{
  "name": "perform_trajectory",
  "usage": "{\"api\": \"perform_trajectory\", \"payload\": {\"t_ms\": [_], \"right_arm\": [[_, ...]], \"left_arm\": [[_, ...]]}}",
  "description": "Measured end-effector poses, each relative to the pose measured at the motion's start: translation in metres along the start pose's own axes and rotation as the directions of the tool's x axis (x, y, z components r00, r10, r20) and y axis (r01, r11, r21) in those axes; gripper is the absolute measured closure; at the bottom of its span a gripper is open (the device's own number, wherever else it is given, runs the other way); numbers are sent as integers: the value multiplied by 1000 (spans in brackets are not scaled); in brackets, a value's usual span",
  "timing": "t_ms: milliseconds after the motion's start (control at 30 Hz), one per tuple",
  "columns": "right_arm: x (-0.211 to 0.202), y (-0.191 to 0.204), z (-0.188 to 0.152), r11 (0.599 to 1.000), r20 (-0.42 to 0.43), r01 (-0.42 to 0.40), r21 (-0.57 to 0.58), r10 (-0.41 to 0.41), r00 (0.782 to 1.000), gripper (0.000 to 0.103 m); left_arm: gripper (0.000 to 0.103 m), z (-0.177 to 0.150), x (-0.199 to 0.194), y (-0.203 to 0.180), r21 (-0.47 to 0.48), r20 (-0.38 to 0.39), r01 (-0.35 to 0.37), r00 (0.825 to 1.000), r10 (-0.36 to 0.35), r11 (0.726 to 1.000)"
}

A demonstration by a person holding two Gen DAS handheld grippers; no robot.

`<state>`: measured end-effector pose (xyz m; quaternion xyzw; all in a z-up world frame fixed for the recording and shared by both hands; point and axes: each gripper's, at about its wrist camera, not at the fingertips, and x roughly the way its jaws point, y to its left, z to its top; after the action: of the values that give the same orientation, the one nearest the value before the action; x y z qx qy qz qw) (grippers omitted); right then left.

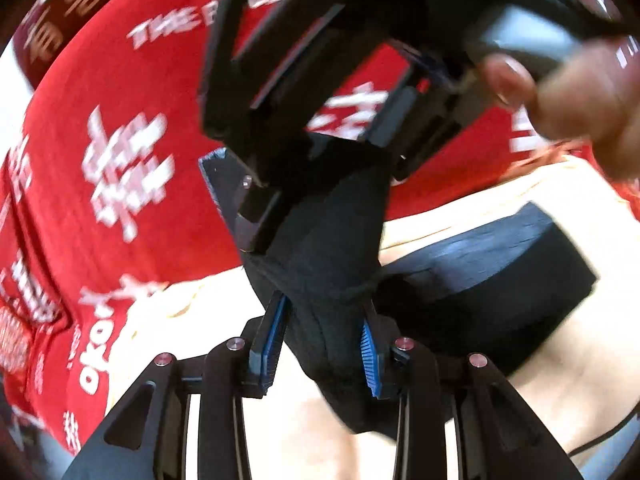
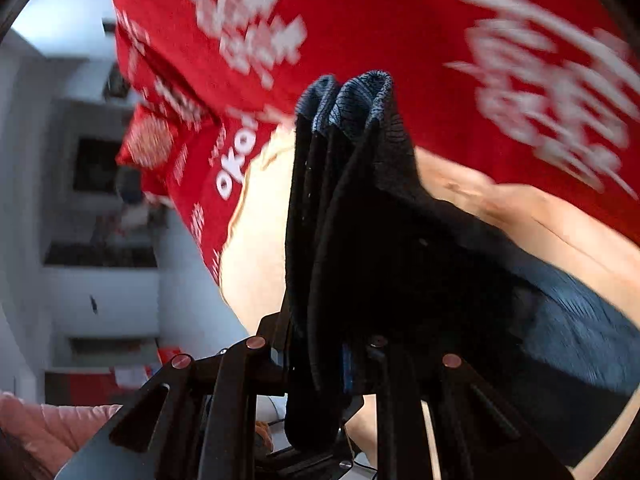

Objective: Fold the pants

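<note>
The pants (image 1: 328, 248) are dark navy, almost black, and bunched. In the left wrist view my left gripper (image 1: 322, 344) is shut on a thick fold of them between its blue pads (image 1: 272, 340). The rest of the cloth (image 1: 484, 256) trails off to the right over a cream surface. My right gripper (image 1: 320, 92) shows above, close in front, held by a hand (image 1: 560, 92). In the right wrist view my right gripper (image 2: 320, 364) is shut on several hanging layers of the pants (image 2: 348, 200), whose ribbed edge (image 2: 352, 100) stands up.
A person in a red shirt with white print (image 1: 120, 140) fills the background close behind both grippers, also in the right wrist view (image 2: 400, 20). Cream cloth (image 1: 480, 400) lies below. A white room with shelves (image 2: 100, 240) shows at the left. Pink fabric (image 2: 48, 424) sits at the lower left.
</note>
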<state>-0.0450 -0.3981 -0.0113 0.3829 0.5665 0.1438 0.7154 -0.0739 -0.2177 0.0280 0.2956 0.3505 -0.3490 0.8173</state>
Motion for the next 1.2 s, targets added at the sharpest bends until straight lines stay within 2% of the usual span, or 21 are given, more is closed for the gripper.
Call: {"api": "perform_trajectory", "payload": {"t_ms": [167,367,533,667,733,833,1000,1033,1100,1167,1200], "right_arm": [[-69,-67,-52,992,141,-66,112,50,989,84],[-112,-149,-108,957,245,-134,256,70,967,84],[-110,-217,-142,926,242,-123,358,35,970,83],[-85,-244,-149,907,224,-117,405,26,974,82],[-70,-254,-147,899,227,-134,417,40,973,82],[-61,-253,-144,903,235,-132,409,35,971,82],[-59,-241,-131,933,229,-83,349,1,974,82],[-57,-239,-129,940,216,-54,336,-21,976,82],[-57,-236,-127,945,184,26,327,-91,979,75],[-59,-231,-128,931,163,101,352,-167,972,66],[-62,-230,-130,925,157,120,361,-187,970,66]], "left_arm": [[69,23,-18,-75,116,33,70,997,-74,991],[69,28,-18,-166,256,10,141,989,-148,956],[69,15,5,-234,331,-78,193,981,-176,924],[69,1,29,-264,366,-167,205,974,-153,908],[68,-8,33,-269,383,-185,195,974,-132,903],[41,-13,36,-264,393,-214,190,971,-111,900],[39,-19,32,-236,375,-237,166,968,-79,912],[39,-19,31,-228,363,-244,165,967,-77,917],[39,-17,26,-215,328,-249,166,965,-84,930],[22,-11,24,-196,258,-263,176,959,-106,950],[22,-6,22,-182,210,-254,157,962,-101,965]]}}
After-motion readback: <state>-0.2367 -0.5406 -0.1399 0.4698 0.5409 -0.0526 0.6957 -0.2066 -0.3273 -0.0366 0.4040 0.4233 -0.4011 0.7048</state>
